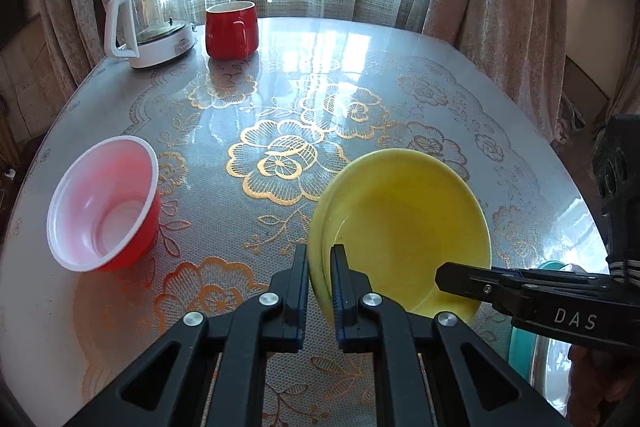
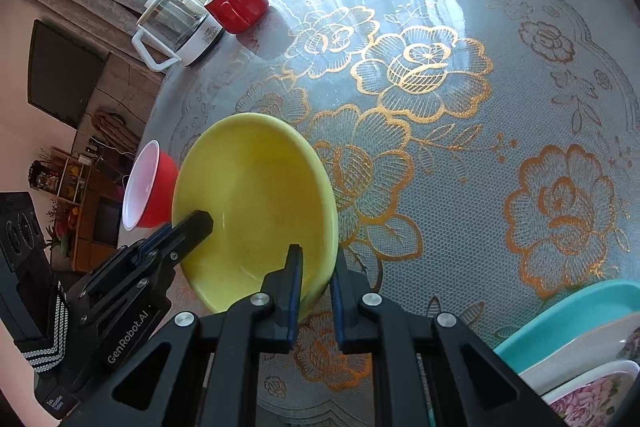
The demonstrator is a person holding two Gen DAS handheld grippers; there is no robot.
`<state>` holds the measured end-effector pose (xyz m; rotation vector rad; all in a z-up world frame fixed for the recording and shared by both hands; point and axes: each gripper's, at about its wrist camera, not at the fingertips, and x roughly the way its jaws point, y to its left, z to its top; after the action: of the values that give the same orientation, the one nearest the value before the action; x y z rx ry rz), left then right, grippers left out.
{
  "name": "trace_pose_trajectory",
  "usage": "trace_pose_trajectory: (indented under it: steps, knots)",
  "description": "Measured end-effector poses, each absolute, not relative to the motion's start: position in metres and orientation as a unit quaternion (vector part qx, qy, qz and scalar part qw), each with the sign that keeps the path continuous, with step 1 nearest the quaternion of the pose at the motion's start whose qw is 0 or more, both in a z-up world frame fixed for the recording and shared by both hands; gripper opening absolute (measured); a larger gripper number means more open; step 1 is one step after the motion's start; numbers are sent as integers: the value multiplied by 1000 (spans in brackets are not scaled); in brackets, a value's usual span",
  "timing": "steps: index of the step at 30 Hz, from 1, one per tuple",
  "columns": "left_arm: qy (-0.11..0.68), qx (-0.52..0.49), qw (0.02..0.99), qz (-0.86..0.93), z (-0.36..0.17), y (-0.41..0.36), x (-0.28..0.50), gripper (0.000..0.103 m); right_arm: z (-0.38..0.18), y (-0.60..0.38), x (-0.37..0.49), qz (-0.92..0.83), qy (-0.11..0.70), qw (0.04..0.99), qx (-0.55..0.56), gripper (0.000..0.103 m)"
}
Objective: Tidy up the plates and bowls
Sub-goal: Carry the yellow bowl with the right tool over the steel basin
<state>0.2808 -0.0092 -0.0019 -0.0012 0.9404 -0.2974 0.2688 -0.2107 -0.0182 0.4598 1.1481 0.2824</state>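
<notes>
1. Grippers both clamped the yellow bowl (image 1: 404, 227): left gripper (image 1: 320, 259) nearly closed on its 8 o'clock rim, right gripper (image 2: 316, 263) on the opposite rim.
2. Bowl was tilted above the floral table (image 1: 280, 87), both grippers angled downward.

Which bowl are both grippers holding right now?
The yellow bowl, tilted, with the left gripper and right gripper shut on its rim; the red bowl sits untouched.

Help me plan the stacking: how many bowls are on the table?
2: the yellow bowl, tilted and clamped at its rim by both grippers, and the red bowl at the table's left edge. Any among the dishes lower right are cut off.
</notes>
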Motion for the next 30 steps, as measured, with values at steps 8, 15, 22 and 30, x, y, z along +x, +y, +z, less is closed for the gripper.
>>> trace_pose_trajectory:
  steps: [8,15,22,30]
  knots:
    - [423,-19,893,-150,22,-2,239,10,14,-217,226,141,506,824,213,13]
    - [405,-27,902,-147,32,7,202,11,30,-217,190,158,490,828,222,13]
    - [389,-41,908,-148,38,16,167,11,41,-215,157,169,474,834,225,13]
    - [382,-35,911,-149,36,16,133,11,39,-215,128,177,469,832,240,13]
